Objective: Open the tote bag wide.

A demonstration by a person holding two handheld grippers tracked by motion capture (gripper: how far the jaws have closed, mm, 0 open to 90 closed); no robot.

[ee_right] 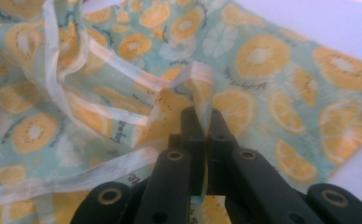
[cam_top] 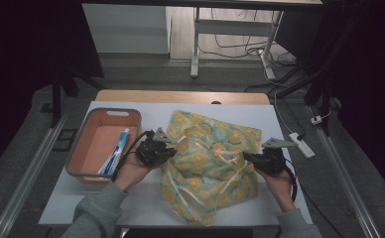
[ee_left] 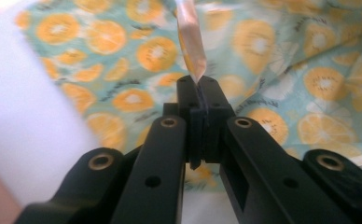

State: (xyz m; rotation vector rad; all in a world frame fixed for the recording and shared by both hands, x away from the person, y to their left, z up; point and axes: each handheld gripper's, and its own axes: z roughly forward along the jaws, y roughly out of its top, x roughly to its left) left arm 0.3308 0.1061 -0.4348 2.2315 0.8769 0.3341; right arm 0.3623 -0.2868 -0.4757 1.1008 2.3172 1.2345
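- writing on the one citrus-print cloth [cam_top: 208,158] too blurry to read
- one toothpaste tube [cam_top: 116,151] in one orange bin [cam_top: 87,148]
- left gripper [ee_left: 198,88] fingers pinched on a pale strap [ee_left: 191,39]
- right gripper [ee_right: 202,122] fingers clamped on a cloth fold

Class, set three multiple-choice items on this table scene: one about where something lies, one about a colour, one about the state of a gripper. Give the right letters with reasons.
1. Where does the toothpaste tube lie?
A. in the basket
B. on the cloth
C. on the floor

2. What is the ground colour of the fruit-print cloth?
A. red
B. pale green
C. black

3. How is the left gripper?
A. wide open
B. shut on a pale strip of the cloth
C. holding the tube

Answers: 1 A, the tube rests inside the basket; 2 B, orange slices sit on pale green; 3 B, the jaws meet on the strip.
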